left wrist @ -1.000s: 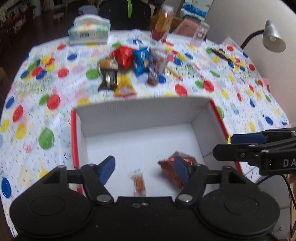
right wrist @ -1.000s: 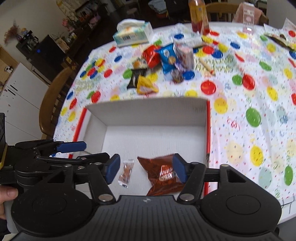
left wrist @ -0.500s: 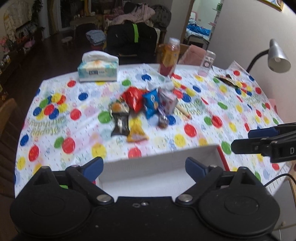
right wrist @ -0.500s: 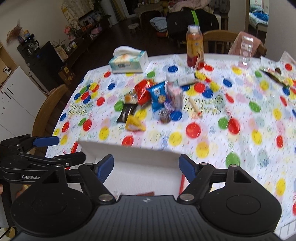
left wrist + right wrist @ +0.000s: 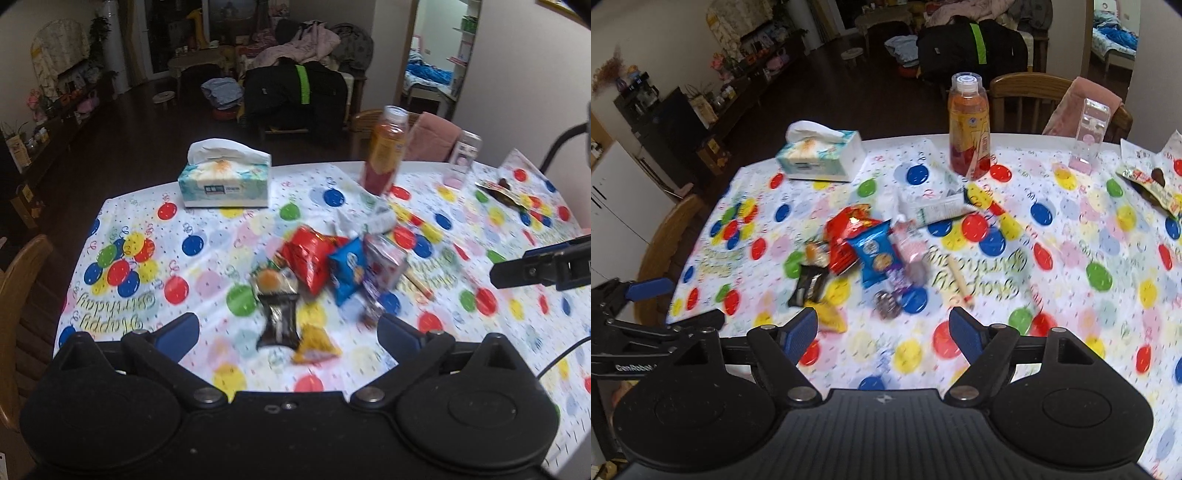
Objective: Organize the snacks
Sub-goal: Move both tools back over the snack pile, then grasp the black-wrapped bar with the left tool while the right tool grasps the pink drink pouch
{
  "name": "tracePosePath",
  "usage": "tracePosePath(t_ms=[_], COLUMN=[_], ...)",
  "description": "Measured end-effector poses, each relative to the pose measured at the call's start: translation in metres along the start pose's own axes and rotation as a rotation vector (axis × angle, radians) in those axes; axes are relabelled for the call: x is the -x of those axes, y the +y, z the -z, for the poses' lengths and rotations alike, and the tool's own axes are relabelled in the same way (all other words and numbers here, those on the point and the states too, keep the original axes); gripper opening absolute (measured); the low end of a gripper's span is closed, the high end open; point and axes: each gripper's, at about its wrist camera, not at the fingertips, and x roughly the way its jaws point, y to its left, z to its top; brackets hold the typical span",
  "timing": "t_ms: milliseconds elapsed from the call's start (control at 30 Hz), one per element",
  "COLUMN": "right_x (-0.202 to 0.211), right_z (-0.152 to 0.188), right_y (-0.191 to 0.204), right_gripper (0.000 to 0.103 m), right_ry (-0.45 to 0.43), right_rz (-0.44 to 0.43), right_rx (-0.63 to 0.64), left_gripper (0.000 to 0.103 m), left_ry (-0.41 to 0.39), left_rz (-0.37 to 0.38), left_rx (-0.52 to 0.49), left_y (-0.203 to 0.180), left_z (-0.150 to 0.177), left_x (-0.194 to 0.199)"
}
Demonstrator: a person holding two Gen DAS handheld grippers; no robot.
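Left gripper (image 5: pixel 287 334) released, empty; right gripper (image 5: pixel 882 332) released, empty. Snack pile (image 5: pixel 317 280) at frame centre on polka-dot tablecloth (image 5: pixel 207 236). Black packet (image 5: pixel 277 320) directly ahead between left fingers, long axis running away from camera; yellow packet (image 5: pixel 314 345) just beside. Left nearer, by estimate.

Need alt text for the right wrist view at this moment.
An open, empty right hand-held gripper hangs above a balloon-print tablecloth where a heap of snack packets lies just ahead. Behind the heap stand a tissue box and an orange drink bottle; the left hand-held gripper shows at the left edge.
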Motion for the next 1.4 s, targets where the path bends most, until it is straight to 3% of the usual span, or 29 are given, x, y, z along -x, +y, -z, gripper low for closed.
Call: tracePosePath(t_ms=[133,400,767,1000,1167,1400], right_x=[-0.022,-0.071,-0.154,-0.185,-0.198,-0.207], right_z=[-0.020,-0.054,-0.070,-0.071,-0.069,-0.064], right_y=[-0.004,-0.013,-0.024,-0.028,-0.026,-0.023], right_gripper=[0.078,0.078,0.078,0.077,0.064,0.043], right_ry=[0.020,0.067,0.173,0.206,0.221,0.223], right_rz=[0.040,0.021,0.049,0.043,0.045,0.054], right_rx=[0.042,0.085,0.111,0.111,0.116,0.123], left_gripper=[0.103,0.103,0.101,0.085,0.076,0.053], left_ry=[0.023,0.100,0.236,0.308,0.347,0.363], left_rz=[-0.022,-0.046,-0.049,-0.051,-0.023,0.016], left_rx=[0.020,0.050,0.117,0.114,0.133,0.161], left_y=[0.006,0.014,0.027,0.028,0.028,0.028], left_z=[-0.014,-0.025,-0.023,-0.015,-0.009,-0.005], left_x=[-0.024,-0.078,-0.150,-0.183,-0.195,-0.202])
